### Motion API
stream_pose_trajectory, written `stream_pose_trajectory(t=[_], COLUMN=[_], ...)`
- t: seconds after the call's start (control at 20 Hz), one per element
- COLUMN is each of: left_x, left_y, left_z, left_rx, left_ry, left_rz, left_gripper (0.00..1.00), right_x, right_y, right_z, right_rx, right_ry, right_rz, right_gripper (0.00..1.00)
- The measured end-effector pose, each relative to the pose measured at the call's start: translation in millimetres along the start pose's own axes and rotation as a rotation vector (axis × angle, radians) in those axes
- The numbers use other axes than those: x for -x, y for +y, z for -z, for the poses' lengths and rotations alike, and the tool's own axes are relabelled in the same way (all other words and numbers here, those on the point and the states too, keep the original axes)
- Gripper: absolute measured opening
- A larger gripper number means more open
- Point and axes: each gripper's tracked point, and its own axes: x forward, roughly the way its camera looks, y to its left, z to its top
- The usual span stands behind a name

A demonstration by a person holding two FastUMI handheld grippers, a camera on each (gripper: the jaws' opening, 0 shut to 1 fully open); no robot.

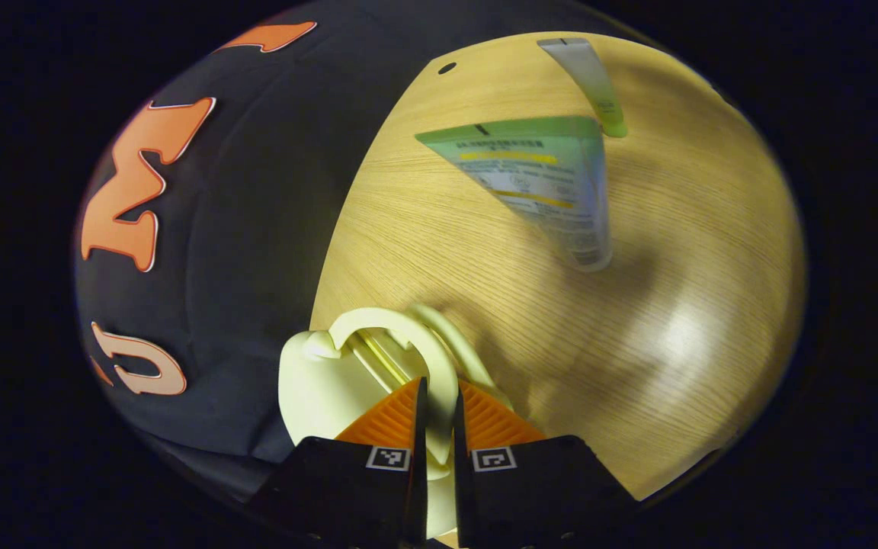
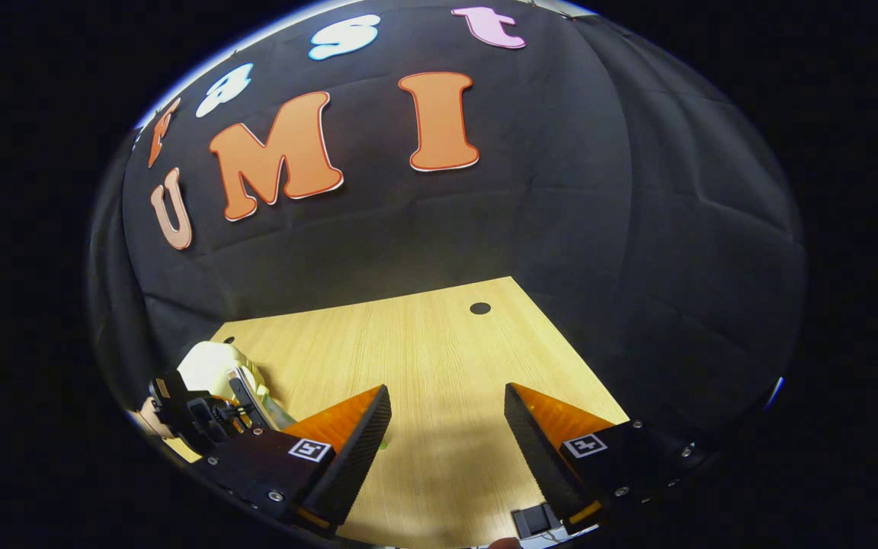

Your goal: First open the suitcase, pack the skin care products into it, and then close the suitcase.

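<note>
Left gripper [image 1: 436, 396] pinches the cream suitcase's handle [image 1: 401, 335] tight. Ahead of it, two skin care tubes [image 1: 553, 183] lie on the wooden table [image 1: 683, 252]. Right gripper [image 2: 447, 415] hangs spread wide, holding nothing, suitcase [image 2: 214, 366] off to its left.

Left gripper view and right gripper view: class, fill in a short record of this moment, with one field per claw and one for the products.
Left claw: shut on the cream suitcase's handle
Cream suitcase: at the table's edge by the black cloth
Right claw: open, empty, over the wooden table
Large tube: lying on the table, not yet packed
Small tube: lying beyond it, apart
</note>
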Motion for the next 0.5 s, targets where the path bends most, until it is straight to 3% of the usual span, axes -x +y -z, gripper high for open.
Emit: stream_pose_trajectory(t=[0.05, 0.25, 0.45, 0.5], left_x=[2.3, 12.1, 22.3, 25.6], left_y=[2.9, 16.9, 37.8, 39.1], left_z=[-1.0, -6.5, -8.5, -10.7], left_rx=[0.038, 0.308, 0.452, 0.531], left_ry=[-0.008, -0.057, -0.154, -0.186], left_rz=[0.01, 0.099, 0.084, 0.107], left_gripper=[0.07, 0.07, 0.06, 0.06], right_x=[1.3, 1.8, -1.6, -2.2], right_y=[4.0, 25.5, 55.6, 64.1], right_z=[-0.8, -4.7, -14.7, -17.9], right_rx=[0.0, -0.001, -0.002, 0.002], right_ry=[-0.004, -0.022, -0.038, -0.045], right_rz=[-0.005, -0.035, -0.078, -0.086], right_gripper=[0.95, 0.95, 0.95, 0.95])
